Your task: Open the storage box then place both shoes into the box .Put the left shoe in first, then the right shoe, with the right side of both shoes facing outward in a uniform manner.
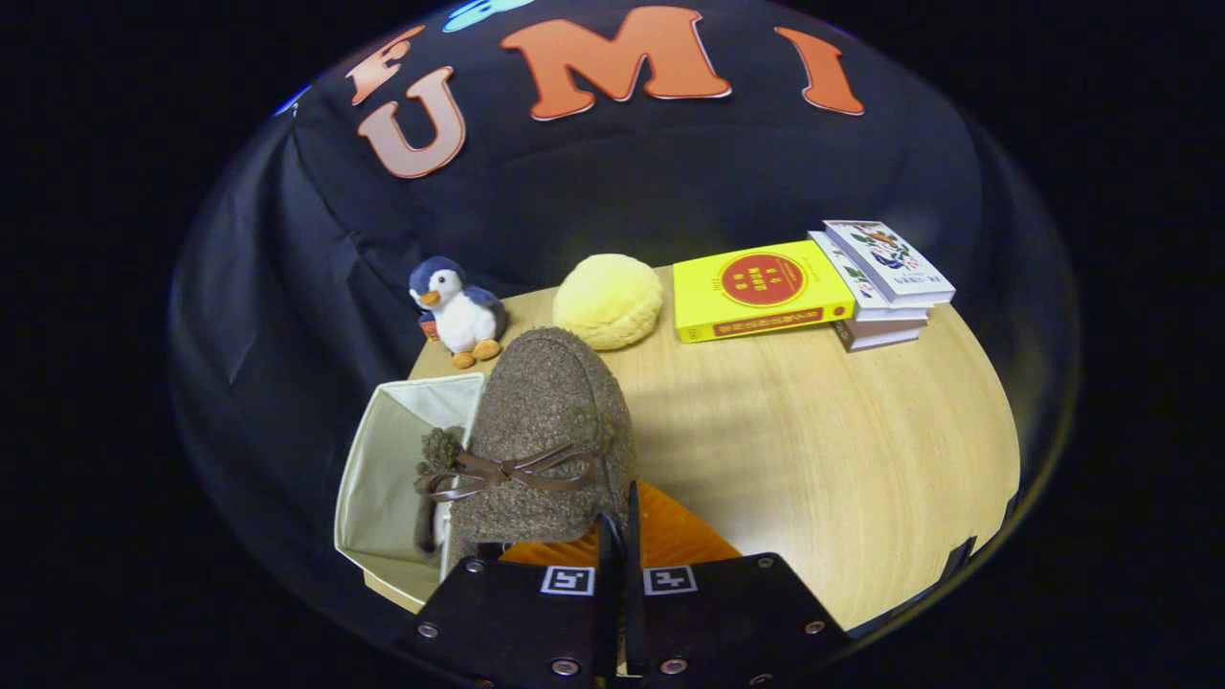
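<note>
Tongs (620,536) are showing at the near edge of the gripper view, their two fingers drawn almost together with only a thin slit between them. They are reaching up beside the right edge of a brown fuzzy shoe (545,431); whether they are pinching any part of it cannot be told. The shoe is standing just ahead of the fingers, toe pointing away, with a thin brown ribbon bow (507,471) lying across its top. To its left, a cream fabric storage box (383,469) is sitting open at the near left corner of the counter (813,450), which has a pale wood surface. The shoe is hanging over the box's right wall, partly above the opening. A second piece of the same brown fuzzy material (433,478) is showing inside the box, touching the shoe's left side; it may be the other shoe, but too little is visible to be sure. An orange ribbed surface (670,536) is lying just beyond the fingers, to the right of the shoe.

Farther back on the counter, a plush penguin (457,311) is standing near the left edge, a round yellow cushion (607,300) is sitting beside it, and a yellow book (756,289) is lying next to a small stack of books (885,282).
</note>
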The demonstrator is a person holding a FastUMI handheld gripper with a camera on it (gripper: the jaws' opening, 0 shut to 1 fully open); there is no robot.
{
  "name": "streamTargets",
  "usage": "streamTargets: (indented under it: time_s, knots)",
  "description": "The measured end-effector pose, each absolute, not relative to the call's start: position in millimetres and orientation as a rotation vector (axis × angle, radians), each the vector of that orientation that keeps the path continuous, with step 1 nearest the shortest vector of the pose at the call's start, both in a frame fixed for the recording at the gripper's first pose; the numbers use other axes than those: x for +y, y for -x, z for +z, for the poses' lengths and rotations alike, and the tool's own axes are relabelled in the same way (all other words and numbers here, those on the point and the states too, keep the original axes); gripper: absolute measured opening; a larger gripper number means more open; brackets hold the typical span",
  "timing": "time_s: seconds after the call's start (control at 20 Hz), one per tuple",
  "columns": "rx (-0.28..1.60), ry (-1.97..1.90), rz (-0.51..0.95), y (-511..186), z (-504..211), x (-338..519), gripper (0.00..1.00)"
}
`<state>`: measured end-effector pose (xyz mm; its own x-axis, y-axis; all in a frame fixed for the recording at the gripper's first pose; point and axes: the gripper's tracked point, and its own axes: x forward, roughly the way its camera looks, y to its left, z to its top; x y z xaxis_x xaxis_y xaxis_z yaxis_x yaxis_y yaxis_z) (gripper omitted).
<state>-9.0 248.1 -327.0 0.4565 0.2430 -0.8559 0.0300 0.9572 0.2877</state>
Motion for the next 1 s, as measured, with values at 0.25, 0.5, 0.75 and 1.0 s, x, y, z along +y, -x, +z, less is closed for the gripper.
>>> streamTargets:
  time_s: [0.25,0.5,0.75,1.0]
  knots:
    - [1.084,-0.287,0.204,-2.6,-307.3,317.7,0.04]
    - [1.125,-0.267,0.240,1.5,-319.0,367.4,0.04]
    - [1.169,-0.245,0.217,9.4,-344.1,389.5,0.05]
    - [1.194,-0.234,0.197,22.3,-351.3,394.4,0.20]
